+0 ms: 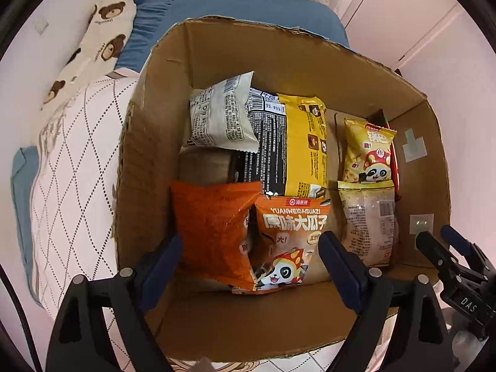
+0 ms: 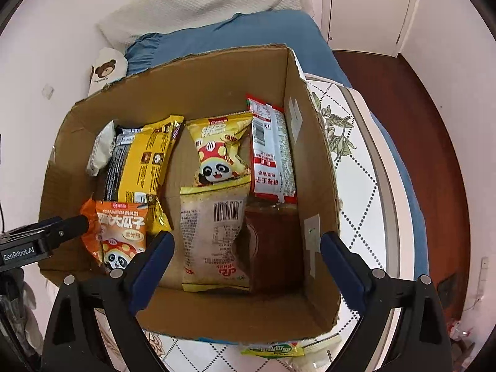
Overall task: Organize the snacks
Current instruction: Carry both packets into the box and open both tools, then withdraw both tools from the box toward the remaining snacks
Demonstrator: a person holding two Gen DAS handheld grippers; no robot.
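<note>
An open cardboard box (image 1: 217, 49) on the bed holds several snack packs. My left gripper (image 1: 249, 266) hangs open over its near left part, above a plain orange pack (image 1: 210, 226) and an orange panda seed pack (image 1: 288, 238); its pads touch neither. Behind them lie a white pack (image 1: 220, 114) and a black-and-yellow pack (image 1: 288, 142). My right gripper (image 2: 246, 263) is open over the near right part of the box (image 2: 186, 93), above a pale barcode pack (image 2: 214, 235) and a dark reddish pack (image 2: 272, 241). A yellow panda pack (image 2: 220, 155) and a red-and-white pack (image 2: 271, 152) lie farther back.
The box sits on a white diamond-patterned quilt (image 1: 74, 186) over a blue sheet (image 2: 248, 31). A bear-print pillow (image 1: 102, 31) lies at the back left. A green-and-yellow pack (image 2: 272, 350) lies on the quilt in front of the box. Dark wooden floor (image 2: 403, 155) is to the right.
</note>
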